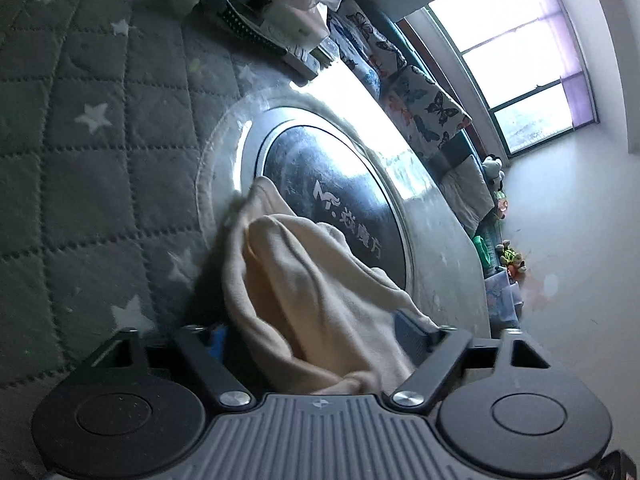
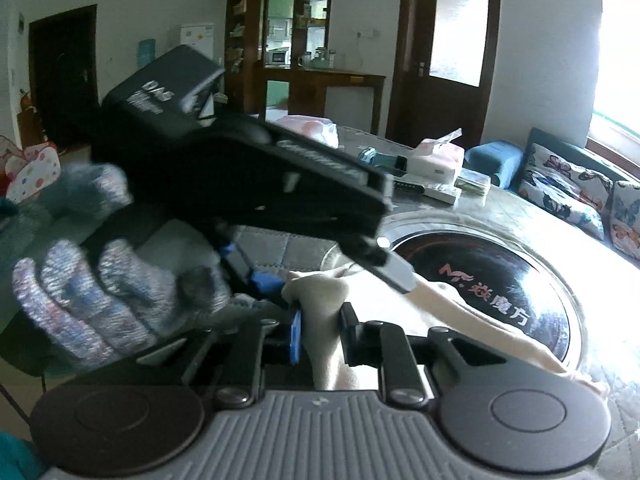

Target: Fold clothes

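Observation:
A cream garment (image 1: 316,300) hangs bunched between my left gripper's (image 1: 316,340) wide-apart fingers, over the black round disc (image 1: 332,204) set in the table. Whether those fingers pinch it is hidden by the cloth. In the right wrist view my right gripper (image 2: 320,336) is shut on a fold of the same cream garment (image 2: 320,300). The left gripper's black body (image 2: 248,184) crosses just above it, held by a gloved hand (image 2: 100,280). The garment trails right over the disc (image 2: 480,276).
A grey quilted star cover (image 1: 80,140) lies on the table. A tissue box (image 2: 436,160), a teal basket (image 1: 240,12) and small boxes stand at the far edge. Butterfly cushions (image 2: 568,184) sit on a bench below the window (image 1: 520,48).

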Motion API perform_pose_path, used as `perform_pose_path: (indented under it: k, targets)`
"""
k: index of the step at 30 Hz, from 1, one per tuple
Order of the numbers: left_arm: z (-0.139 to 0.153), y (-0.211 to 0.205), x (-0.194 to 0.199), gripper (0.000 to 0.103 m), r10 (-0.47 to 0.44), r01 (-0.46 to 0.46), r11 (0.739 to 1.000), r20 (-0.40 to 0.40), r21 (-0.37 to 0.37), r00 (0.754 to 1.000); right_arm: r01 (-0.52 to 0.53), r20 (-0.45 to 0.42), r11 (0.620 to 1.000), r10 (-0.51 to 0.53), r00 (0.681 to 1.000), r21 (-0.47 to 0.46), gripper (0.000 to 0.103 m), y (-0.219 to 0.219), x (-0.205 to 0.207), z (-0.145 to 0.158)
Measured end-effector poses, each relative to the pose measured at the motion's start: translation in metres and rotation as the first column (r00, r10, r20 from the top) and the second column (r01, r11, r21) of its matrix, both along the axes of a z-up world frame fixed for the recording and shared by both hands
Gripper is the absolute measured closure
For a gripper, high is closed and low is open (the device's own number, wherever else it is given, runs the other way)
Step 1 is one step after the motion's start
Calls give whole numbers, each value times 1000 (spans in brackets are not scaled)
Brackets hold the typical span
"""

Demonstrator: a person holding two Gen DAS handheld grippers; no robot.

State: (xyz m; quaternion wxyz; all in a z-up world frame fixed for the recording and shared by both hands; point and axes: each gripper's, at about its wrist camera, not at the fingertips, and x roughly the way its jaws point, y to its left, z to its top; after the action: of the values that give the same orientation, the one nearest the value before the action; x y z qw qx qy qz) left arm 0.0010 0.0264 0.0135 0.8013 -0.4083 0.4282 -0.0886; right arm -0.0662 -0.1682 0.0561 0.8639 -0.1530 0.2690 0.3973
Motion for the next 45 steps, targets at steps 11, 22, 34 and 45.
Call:
perform_pose_path:
  k: [11, 22, 34, 45]
  targets:
    - [-7, -4, -2, 82, 0, 0, 997, 3, 78, 1000, -13, -12, 1000, 13, 1000, -6, 81, -6, -12, -4]
    - [-5, -12, -4, 82, -38, 32, 987, 32, 159, 999, 251, -18, 968, -251, 968, 6, 71, -70, 15, 0]
    - [-5, -13, 0, 81, -68, 60, 981, 39, 183, 997, 539, -104, 842, -534, 839, 24, 60, -146, 71, -26]
    - [-3, -18, -1, 81, -90, 77, 971, 47, 224, 995, 591, -241, 798, -555, 796, 117, 59, -165, 82, -44]
